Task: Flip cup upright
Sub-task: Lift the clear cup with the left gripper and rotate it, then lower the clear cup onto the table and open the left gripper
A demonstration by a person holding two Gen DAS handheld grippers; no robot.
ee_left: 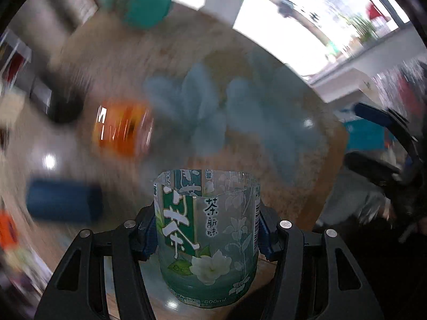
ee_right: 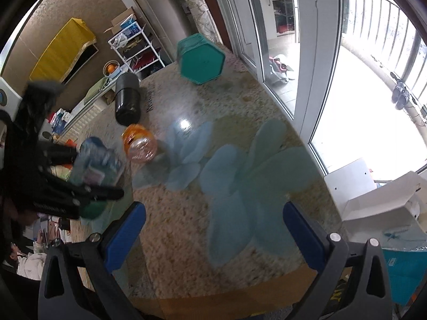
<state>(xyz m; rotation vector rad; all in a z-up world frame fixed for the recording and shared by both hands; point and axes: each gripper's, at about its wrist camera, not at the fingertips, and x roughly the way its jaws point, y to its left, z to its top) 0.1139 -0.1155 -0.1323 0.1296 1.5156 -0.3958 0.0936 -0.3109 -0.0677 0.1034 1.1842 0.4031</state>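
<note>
Left gripper [ee_left: 206, 236]: closed around the cup, its blue pads pressing the cup's two sides at 9 and 3 o'clock; it fills the bottom centre of the left wrist view.
Cup [ee_left: 206, 237]: a clear cut-off tea bottle with a green and white flower label, held between the left fingers; its open cut rim is at 12 o'clock, pointing away from the camera, its rounded base at 6 o'clock, nearest the lens. Whether it touches the table cannot be told.
Cup from the right wrist view [ee_right: 97, 164]: blurred, at 9 o'clock, in the black left gripper [ee_right: 80, 186], over the table's left edge.
Right gripper [ee_right: 214, 236]: jaws spread wide with nothing between them, blue pads [ee_right: 125, 236] at 7 and 5 o'clock, hanging above the table's near edge.
Table [ee_right: 173, 240]: round, speckled beige, with pale blue flower shapes printed across the middle.
Orange cup [ee_right: 139, 146]: translucent, lying on its side at about 10 o'clock in the right wrist view, just beside the blue print.
Black cylinder [ee_right: 127, 98]: lying on the table beyond the orange cup, near 11 o'clock.
Teal container [ee_right: 200, 58]: six-sided, tipped over at the far edge of the table, 12 o'clock.
Blue cylinder [ee_left: 64, 202]: at 9 o'clock in the left wrist view, heavily blurred.
</note>
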